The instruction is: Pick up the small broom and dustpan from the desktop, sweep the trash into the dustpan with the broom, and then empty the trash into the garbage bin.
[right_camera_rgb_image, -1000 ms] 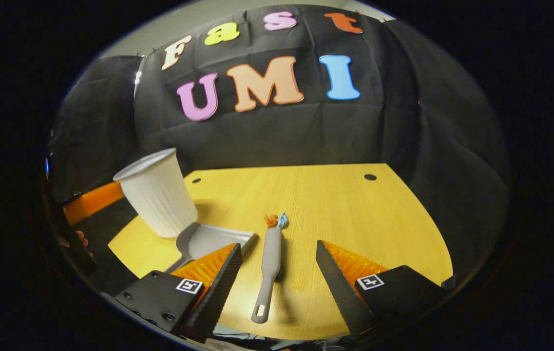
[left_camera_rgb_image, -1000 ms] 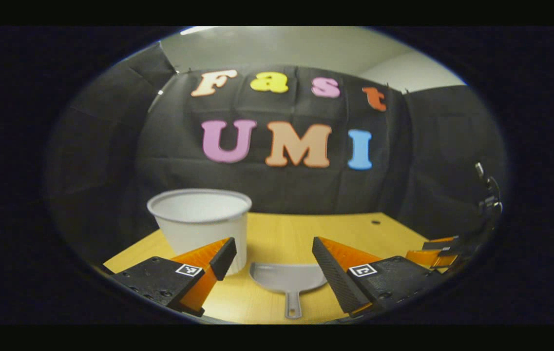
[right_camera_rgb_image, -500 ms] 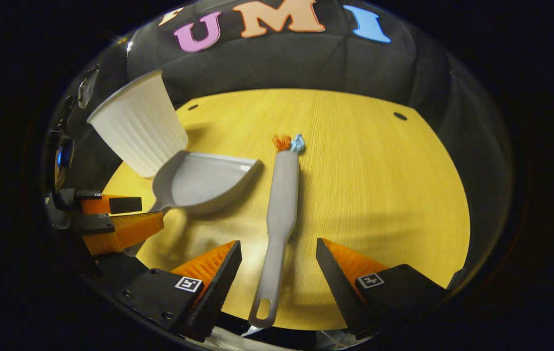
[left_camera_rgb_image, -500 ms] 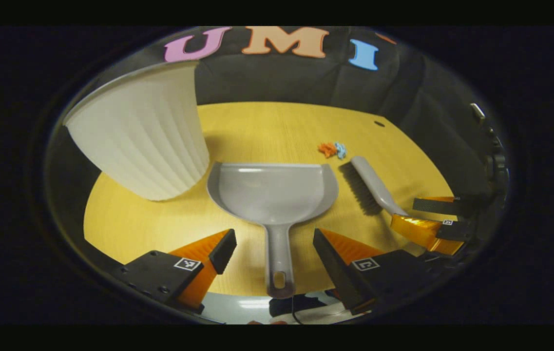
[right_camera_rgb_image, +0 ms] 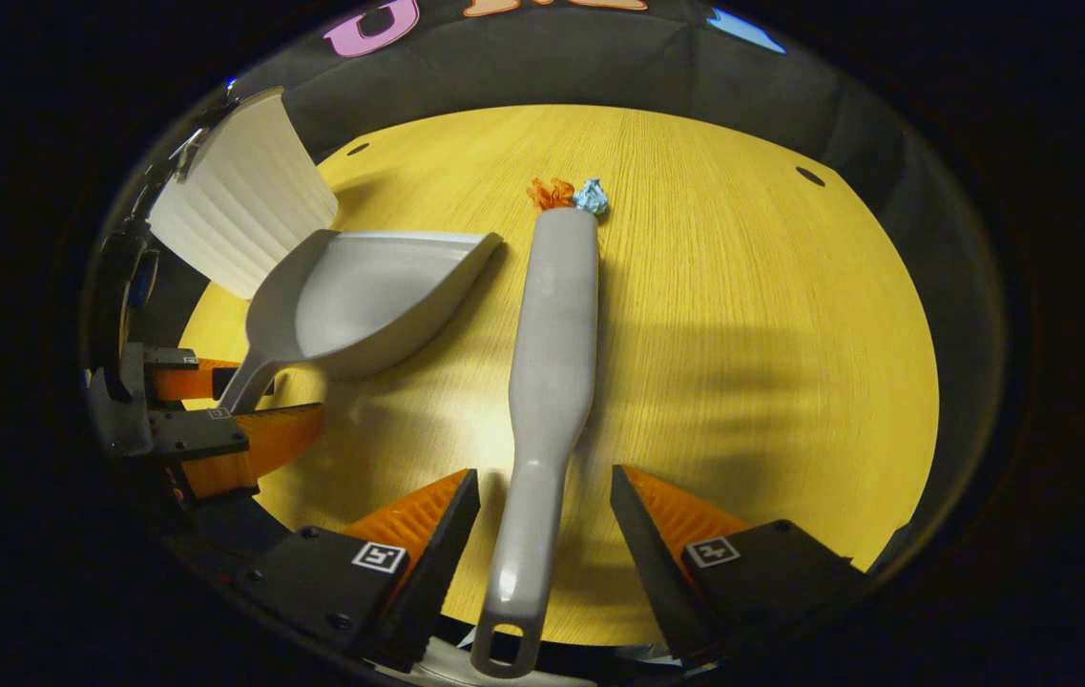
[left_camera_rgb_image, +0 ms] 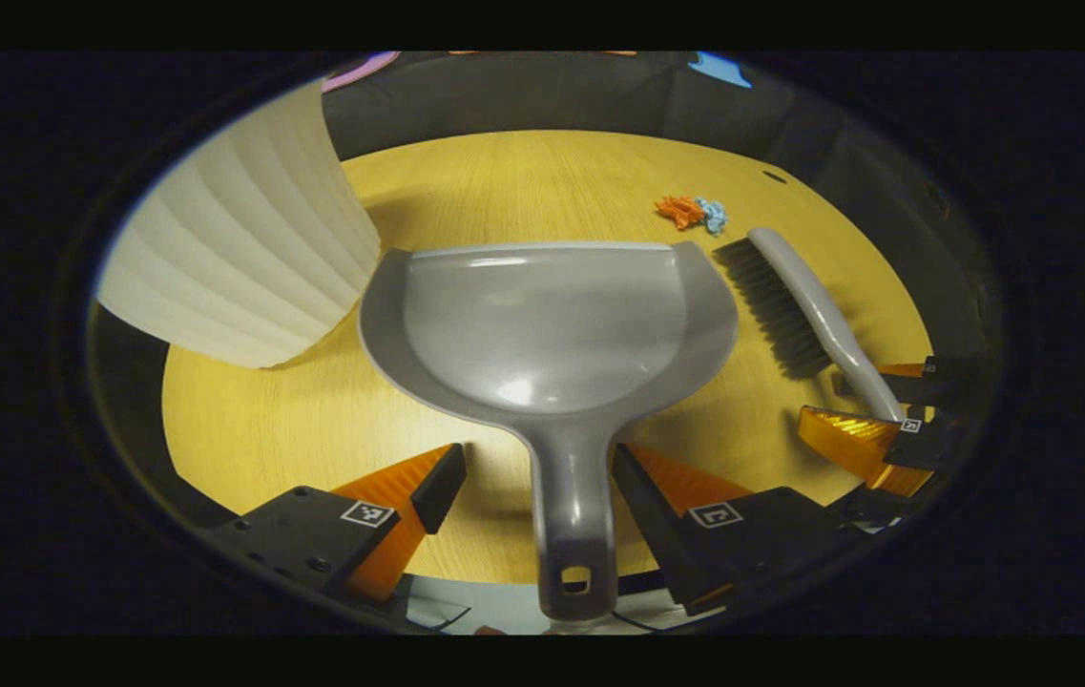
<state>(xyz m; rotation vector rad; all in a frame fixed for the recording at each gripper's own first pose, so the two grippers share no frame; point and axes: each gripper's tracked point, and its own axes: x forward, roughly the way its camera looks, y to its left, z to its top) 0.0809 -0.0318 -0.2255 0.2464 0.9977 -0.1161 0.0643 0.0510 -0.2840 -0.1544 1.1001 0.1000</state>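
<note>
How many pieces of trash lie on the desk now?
2: an orange scrap and a blue scrap, side by side just beyond the broom head's far end. The broom may hide more.

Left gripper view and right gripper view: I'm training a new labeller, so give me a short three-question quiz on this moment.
1. True or false: the left gripper is shut on the grey plastic dustpan's handle.
2. Which thing lies between the right gripper's open fingers? A) white ribbed bin B) grey brush handle C) crumpled orange and blue scraps
3. Fill in: the scraps lie on the wooden desktop just beyond the brush's ____ end.

Key: 1 false; both fingers stand apart from it. 2 B. 3 head (far).
</note>
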